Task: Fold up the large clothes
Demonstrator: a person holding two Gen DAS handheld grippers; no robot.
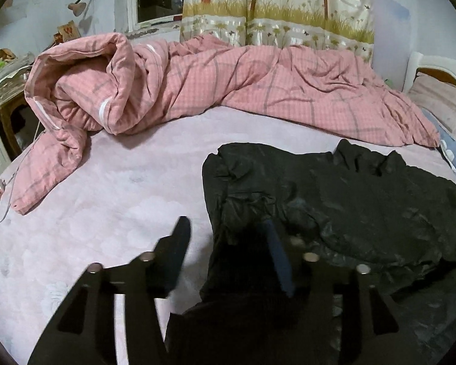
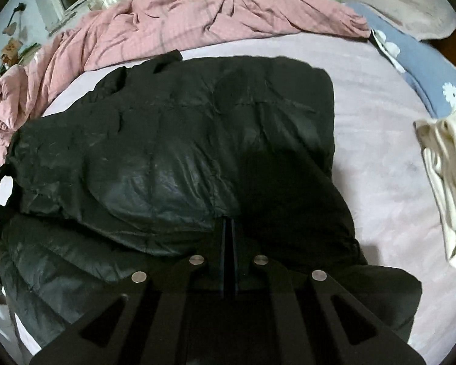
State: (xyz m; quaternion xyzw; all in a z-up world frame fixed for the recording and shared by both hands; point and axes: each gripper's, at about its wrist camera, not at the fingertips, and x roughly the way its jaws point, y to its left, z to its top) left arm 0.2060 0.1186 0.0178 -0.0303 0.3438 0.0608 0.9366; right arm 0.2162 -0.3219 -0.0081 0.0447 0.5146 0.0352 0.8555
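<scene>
The black jacket (image 2: 173, 140) lies half folded on the bed (image 2: 374, 140). The right gripper (image 2: 228, 228) is pressed together at a fold, perhaps pinching fabric; the left gripper (image 1: 225, 243) stands spread over the jacket's edge. The slick, puffy shell could slide loose and spring the fold open.

Bed (image 2: 364, 97) – black jacket (image 2: 173, 140); pink quilt (image 1: 228, 85); cream garment (image 2: 447, 182).
</scene>
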